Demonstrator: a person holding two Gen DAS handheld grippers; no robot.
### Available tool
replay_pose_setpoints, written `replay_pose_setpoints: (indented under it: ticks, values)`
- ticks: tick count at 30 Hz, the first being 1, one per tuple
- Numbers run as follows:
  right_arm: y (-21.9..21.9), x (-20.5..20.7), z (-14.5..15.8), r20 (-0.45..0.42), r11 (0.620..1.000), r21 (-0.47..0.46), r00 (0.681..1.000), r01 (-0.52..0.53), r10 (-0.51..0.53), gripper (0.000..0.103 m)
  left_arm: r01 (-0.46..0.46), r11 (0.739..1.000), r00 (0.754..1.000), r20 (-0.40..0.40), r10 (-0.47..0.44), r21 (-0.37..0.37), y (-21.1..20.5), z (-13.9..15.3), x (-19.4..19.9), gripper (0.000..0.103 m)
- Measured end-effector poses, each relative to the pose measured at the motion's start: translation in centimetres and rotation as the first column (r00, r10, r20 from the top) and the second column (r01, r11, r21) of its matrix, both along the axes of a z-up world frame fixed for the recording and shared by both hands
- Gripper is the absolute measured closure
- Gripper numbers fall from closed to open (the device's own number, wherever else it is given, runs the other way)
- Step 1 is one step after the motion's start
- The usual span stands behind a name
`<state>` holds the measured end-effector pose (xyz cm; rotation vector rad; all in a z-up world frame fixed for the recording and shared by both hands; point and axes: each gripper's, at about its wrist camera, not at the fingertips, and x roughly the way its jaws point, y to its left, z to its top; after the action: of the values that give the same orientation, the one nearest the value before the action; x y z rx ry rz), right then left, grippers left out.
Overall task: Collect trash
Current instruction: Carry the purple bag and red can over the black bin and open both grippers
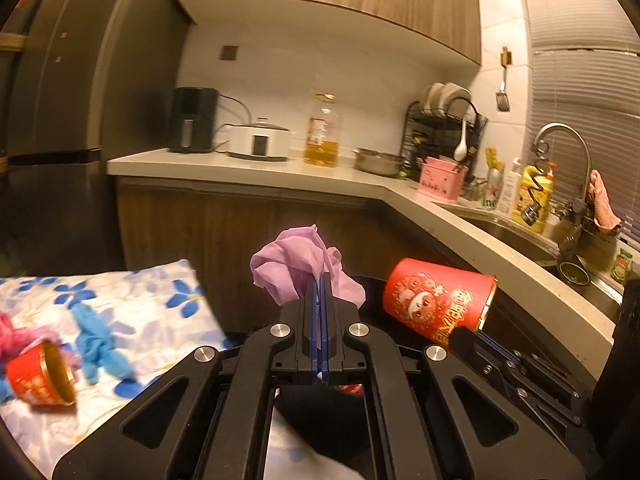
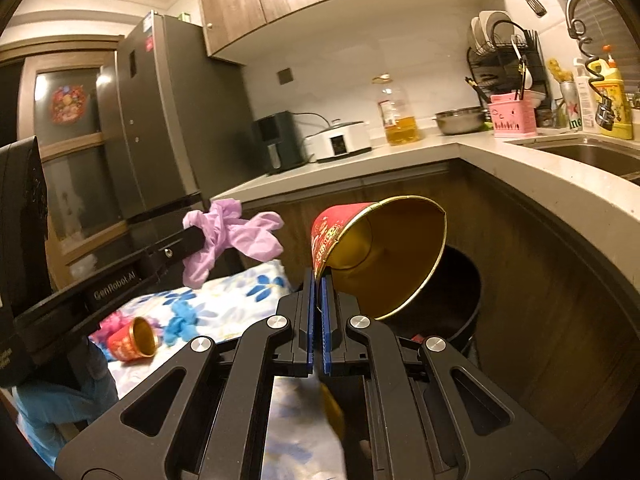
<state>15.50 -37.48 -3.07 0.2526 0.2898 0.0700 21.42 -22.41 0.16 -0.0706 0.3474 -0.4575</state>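
My left gripper is shut on a crumpled purple glove, held in the air; the glove also shows in the right wrist view. My right gripper is shut on the rim of a big red paper cup, tilted, gold inside, above a black trash bin. The cup also shows in the left wrist view. A small red cup lies on its side on the floral cloth, with a blue glove and a pink glove beside it.
An L-shaped kitchen counter carries an air fryer, a white cooker, an oil bottle, a pot and a dish rack. A sink with a faucet is at the right. A fridge stands at the left.
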Motion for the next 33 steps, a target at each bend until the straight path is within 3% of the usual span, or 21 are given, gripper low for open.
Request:
replay_pose_setpoints:
  ticks: [10,26,28,30,32,33]
  values:
    - [-2.2,2.9,-0.5,-0.033,0.999,0.002,0.999,0.032,-0.032,0.100,0.058,0.998,0.998,-0.024,-0.058,0.027,-3.1,-1.7,2.8,0.102]
    - [-3.5,4.8,-1.7,-0.078,0.999,0.027,0.996,0.038,-0.036,0.097,0.102,0.994,0.992,-0.083,-0.099,0.037,-4.3,-3.5,5.2,0.102]
    - [-3.8,4.7,-1.7,-0.081,0.998,0.034,0.996,0.047,-0.044,0.096,0.097,0.995,0.992,-0.089,-0.093,0.039,-4.2,-3.7,5.3,0.096]
    - [-3.9,4.5,-1.7,-0.084,0.998,0.037,0.995,0.052,-0.049,0.088,0.091,0.995,0.992,-0.092,-0.088,0.029,-3.9,-3.8,5.3,0.081]
    - [-3.8,4.4,-1.7,-0.089,0.998,0.034,0.995,0.055,-0.052,0.083,0.083,0.996,0.992,-0.094,-0.081,0.026,-3.6,-3.9,5.2,0.073]
    - [-3.6,4.3,-1.7,-0.091,0.998,0.028,0.994,0.057,-0.054,0.078,0.077,0.997,0.993,-0.094,-0.075,0.025,-3.4,-3.9,5.1,0.064]
